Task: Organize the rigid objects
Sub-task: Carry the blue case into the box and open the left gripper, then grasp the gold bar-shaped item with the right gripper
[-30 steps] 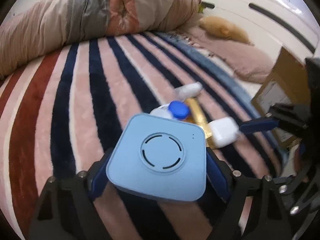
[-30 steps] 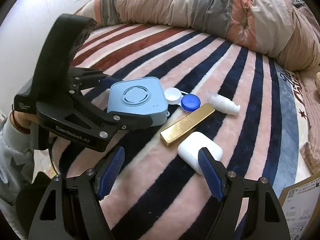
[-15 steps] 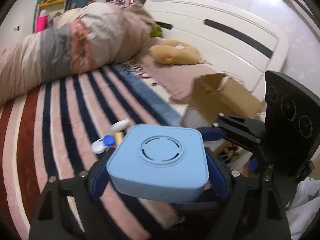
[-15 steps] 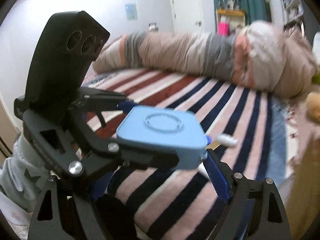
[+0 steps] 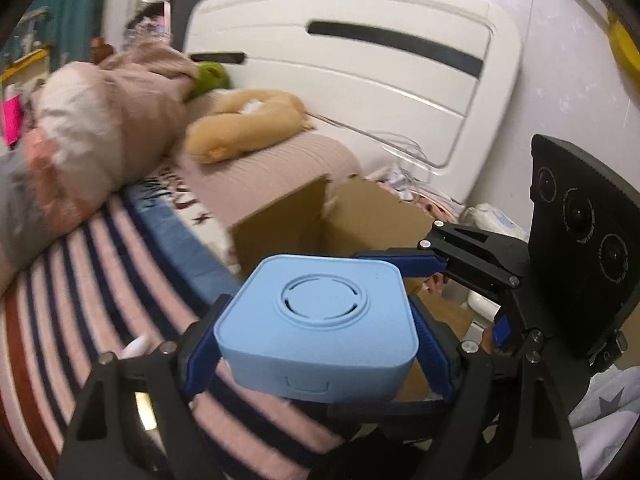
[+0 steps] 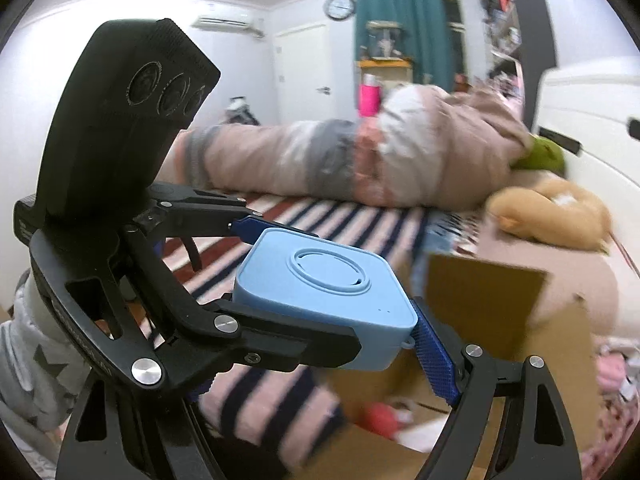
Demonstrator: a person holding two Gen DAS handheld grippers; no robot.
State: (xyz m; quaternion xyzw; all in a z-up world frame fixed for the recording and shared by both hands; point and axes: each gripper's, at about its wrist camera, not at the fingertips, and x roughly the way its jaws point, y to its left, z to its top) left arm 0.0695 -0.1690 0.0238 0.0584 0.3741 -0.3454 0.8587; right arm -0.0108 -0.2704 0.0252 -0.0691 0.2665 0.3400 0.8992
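My left gripper is shut on a light blue square box with a round ring on its lid and holds it in the air past the striped bed edge, in front of an open cardboard box. In the right wrist view the same blue box sits between the left gripper's black jaws, up and left of the cardboard box. My right gripper is open and empty, just under and beside the blue box. A small white item shows on the bed behind the left finger.
A striped blanket covers the bed. A rolled quilt and a tan plush toy lie by the white headboard. Inside the cardboard box lies a red item, blurred.
Both grippers have lifted and swung right, away from the items on the bed toward the cardboard box. The left gripper still holds the blue box. The right gripper stays open.
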